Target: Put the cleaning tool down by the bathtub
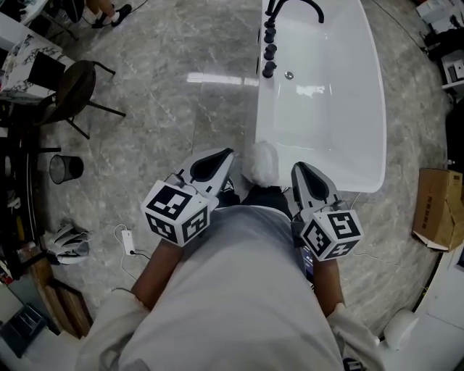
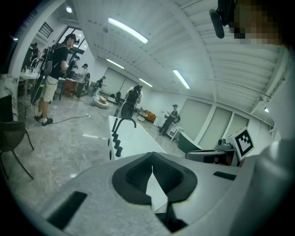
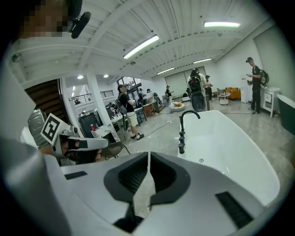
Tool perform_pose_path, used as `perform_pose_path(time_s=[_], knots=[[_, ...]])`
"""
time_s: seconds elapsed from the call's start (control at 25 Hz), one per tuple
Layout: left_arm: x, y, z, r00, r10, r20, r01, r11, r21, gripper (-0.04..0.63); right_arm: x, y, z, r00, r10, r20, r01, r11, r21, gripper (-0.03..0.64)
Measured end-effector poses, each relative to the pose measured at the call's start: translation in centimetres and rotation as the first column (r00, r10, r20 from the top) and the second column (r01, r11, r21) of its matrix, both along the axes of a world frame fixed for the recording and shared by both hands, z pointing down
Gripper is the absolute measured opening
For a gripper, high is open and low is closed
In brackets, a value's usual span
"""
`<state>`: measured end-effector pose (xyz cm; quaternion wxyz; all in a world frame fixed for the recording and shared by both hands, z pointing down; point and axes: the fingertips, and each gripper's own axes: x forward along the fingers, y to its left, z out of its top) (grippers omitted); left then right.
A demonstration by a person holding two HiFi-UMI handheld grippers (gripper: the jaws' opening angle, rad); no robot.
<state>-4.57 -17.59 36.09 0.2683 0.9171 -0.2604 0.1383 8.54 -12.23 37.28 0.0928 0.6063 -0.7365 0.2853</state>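
At the near end of a glossy white freestanding bathtub [image 1: 341,130], a round, fluffy white cleaning tool [image 1: 259,161] sits against the tub's near left corner, its pile soft and pale against the grey marble-look floor [image 1: 167,109]. The head view does not show whether it lies on the floor or leans on the rim. It lies between the tips of the two grippers and is held by neither.

The left gripper [image 1: 226,155] points up toward the tub with its jaw tips meeting and nothing between them [image 2: 152,165]. The right gripper [image 1: 299,168] has its jaws drawn all but together, with only a thin slit left and nothing in it [image 3: 148,156].

Each gripper carries a cube printed with black-and-white square markers [image 1: 176,211] [image 1: 332,233].

A curved black faucet [image 1: 293,6] and a row of black knobs [image 1: 269,51] line the tub's far left rim. A brown cardboard box [image 1: 438,210] stands on the floor to the right.
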Motion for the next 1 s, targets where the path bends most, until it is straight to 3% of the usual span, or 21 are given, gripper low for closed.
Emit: perform_pose_path(time_s=[0.52,1.0], knots=[[-1.2,0.0,0.4,1.000,-0.019,0.004,0.019,1.000,0.003,0.007,-0.3,0.4,-0.3,0.997,-0.070,-0.011,0.070,0.998,-0.004,0.011],[-1.2,1.5,1.3,1.000,0.015,0.008,-0.015,0.999,-0.039,0.007,-1.0,0.9,0.2,0.999,-0.049,-0.008,0.049,0.998,-0.030,0.011]])
